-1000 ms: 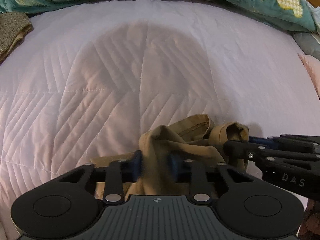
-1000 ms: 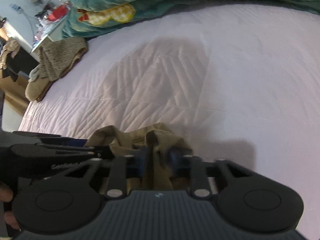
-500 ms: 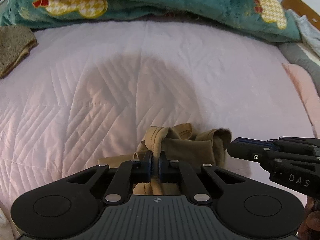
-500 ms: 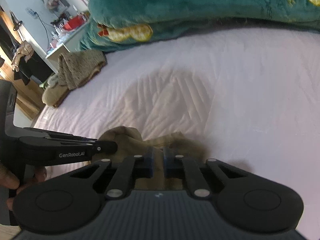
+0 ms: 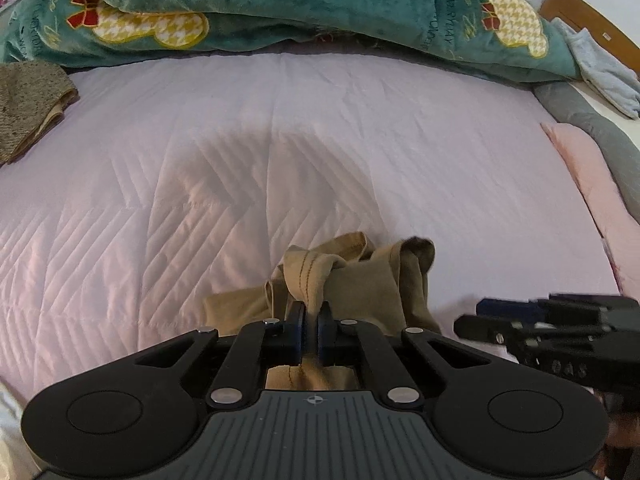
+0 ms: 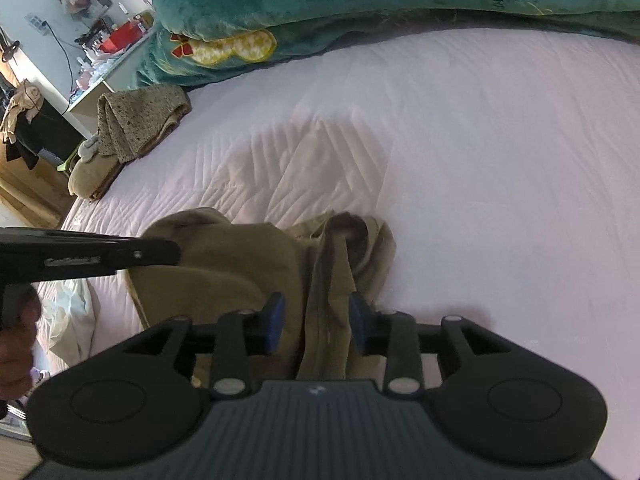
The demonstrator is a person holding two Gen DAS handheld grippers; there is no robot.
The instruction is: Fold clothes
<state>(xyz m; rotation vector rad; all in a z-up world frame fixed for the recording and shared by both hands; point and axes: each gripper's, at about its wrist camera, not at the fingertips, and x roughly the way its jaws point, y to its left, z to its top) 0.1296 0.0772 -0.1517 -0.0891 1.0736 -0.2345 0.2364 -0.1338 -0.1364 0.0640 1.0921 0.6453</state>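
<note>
left wrist view: your left gripper (image 5: 311, 326) sits at the lower centre of the frame, its blue pads pinched nearly together on a stitched hem of the tan garment (image 5: 360, 284). that garment lies bunched on the pale quilted bedspread (image 5: 280, 140), just above the gripper in the frame, with a fold running down between the jaws. your right gripper (image 5: 484, 320) comes in from the lower right edge, blurred, its tips just beside the garment's right side; from this view you cannot tell how its jaws stand.

right wrist view: your right gripper (image 6: 316, 324) is at the lower centre with its blue pads spread apart, and a hanging strip of the tan garment (image 6: 240, 264) passes through the gap without being squeezed. your left gripper (image 6: 176, 252) reaches in from the left edge, its tip against the garment's upper left fold, and your hand (image 6: 16, 344) shows at the left edge behind it.

a teal blanket with yellow houndstooth patches (image 5: 280, 8) fills the top of both frames. a speckled brown folded cloth (image 6: 140, 120) lies at the upper left of the right wrist frame, well apart from the tan garment. a grey cloth (image 5: 600, 144) and a pink one (image 5: 588, 184) lie along the right edge of the left wrist frame.
</note>
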